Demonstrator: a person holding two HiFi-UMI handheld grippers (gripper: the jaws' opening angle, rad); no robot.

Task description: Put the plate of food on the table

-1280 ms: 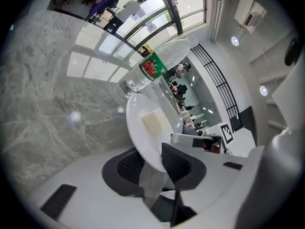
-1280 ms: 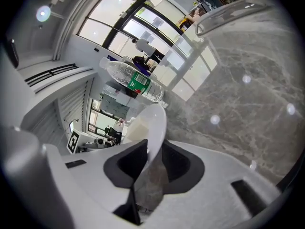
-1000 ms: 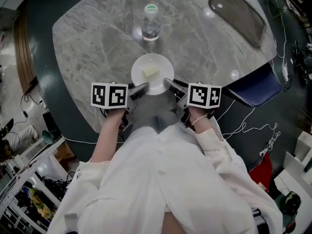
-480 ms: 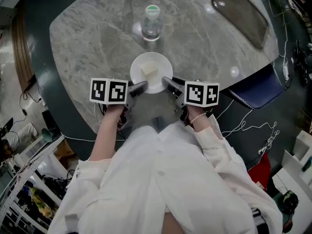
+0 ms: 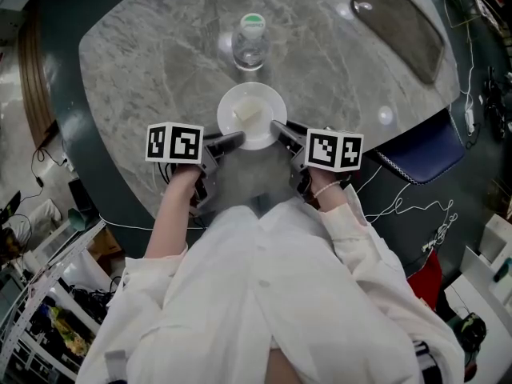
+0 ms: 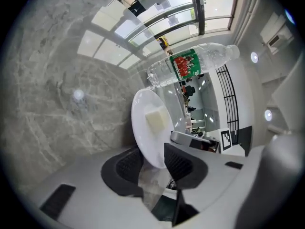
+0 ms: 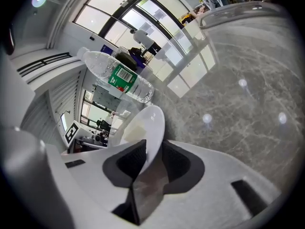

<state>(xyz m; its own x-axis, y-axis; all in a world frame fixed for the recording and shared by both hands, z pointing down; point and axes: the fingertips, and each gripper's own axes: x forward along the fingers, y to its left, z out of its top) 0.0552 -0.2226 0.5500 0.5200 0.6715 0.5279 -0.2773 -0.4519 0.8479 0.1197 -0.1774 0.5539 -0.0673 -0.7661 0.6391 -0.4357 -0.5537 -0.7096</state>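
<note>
Marble table (image 5: 152, 62), near edge: plate of food (image 5: 264, 102) looks landed, rim pinched in right gripper (image 5: 278, 126) jaws and left gripper (image 5: 236, 140) jaws, the left pair just opening slightly; release evenly and withdraw level, without dragging.

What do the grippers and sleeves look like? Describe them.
The left gripper and right gripper have grey bodies and dark ribbed pads, and each is topped by a white cube with black square markers. The person wears a white shirt and a thin bracelet on the right wrist.
</note>
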